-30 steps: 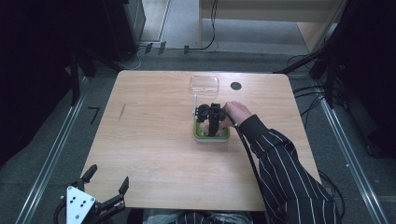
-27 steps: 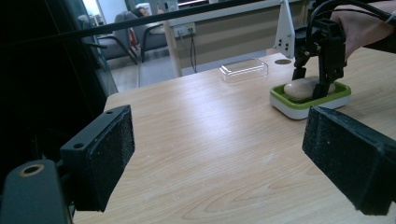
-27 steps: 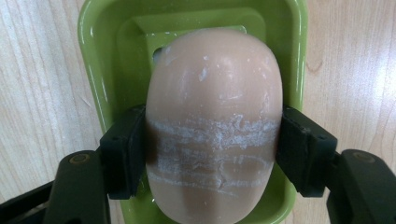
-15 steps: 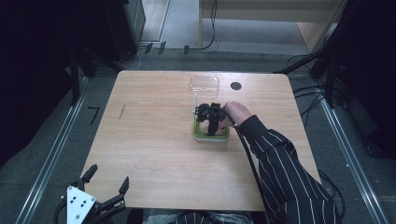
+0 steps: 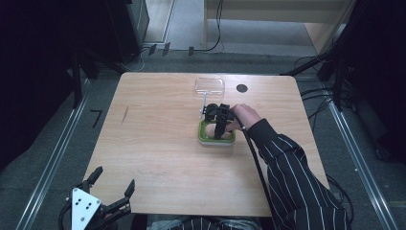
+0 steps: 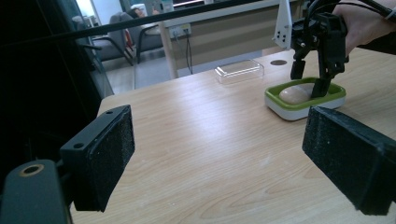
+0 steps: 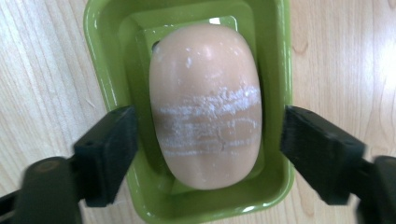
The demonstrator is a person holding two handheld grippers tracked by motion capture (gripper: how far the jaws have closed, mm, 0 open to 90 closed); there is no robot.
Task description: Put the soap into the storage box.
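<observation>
Across the middle of the high view spreads the wooden worktop (image 5: 158,143). Right of centre on it sits a green soap dish (image 5: 217,140), with a clear lid (image 5: 209,86) lying apart toward the upper edge. Inside the dish rests a pale bar of soap (image 7: 205,102). Over it hangs the right claw (image 7: 205,154), whose jaws have just been opening; they now stand clear either side of the soap. At lower left, the left claw (image 5: 112,184) gapes wide, holding nothing.
</observation>
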